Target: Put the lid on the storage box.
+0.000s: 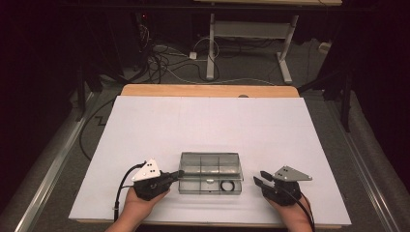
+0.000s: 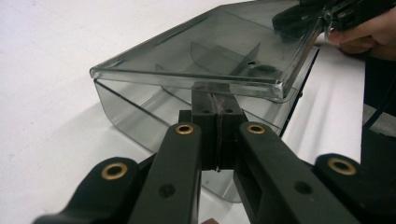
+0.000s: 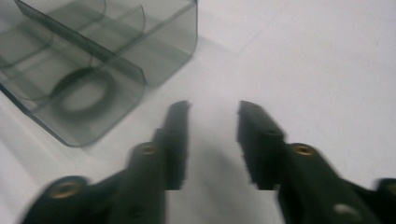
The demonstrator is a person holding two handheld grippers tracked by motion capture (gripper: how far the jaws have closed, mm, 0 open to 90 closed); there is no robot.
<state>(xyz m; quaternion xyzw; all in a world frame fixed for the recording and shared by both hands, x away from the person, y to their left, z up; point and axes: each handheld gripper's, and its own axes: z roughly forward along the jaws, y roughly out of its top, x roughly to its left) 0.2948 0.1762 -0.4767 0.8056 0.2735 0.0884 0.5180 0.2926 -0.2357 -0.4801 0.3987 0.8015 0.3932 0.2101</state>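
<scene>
Resting at the near left of the white table (image 1: 145,125), the left gripper (image 1: 180,173) is held in the person's left hand (image 1: 138,205), its grey three-cornered plate on top and a black cable looping off to its left. Its jaws are pressed together, and in the left gripper view their tips (image 2: 215,119) sit at the near edge of the lid (image 2: 201,51) of a clear smoke-grey box (image 1: 210,180); the lid stands lifted off the body on that side, with a gap showing beneath it. Whether the tips clamp the lid's lip or only push up under it, I cannot tell.

The box lies at the near middle of the table, between the two grippers, divided inside into small compartments. A black ring (image 1: 227,185) lies flat in the near right compartment; the right gripper view shows it blurred behind the clear wall (image 3: 79,95).

To the right of the box, just beside it but apart, the right gripper (image 1: 259,178) sits in the person's right hand (image 1: 290,212). Its jaws stand spread with bare table between them (image 3: 212,140), holding nothing.
</scene>
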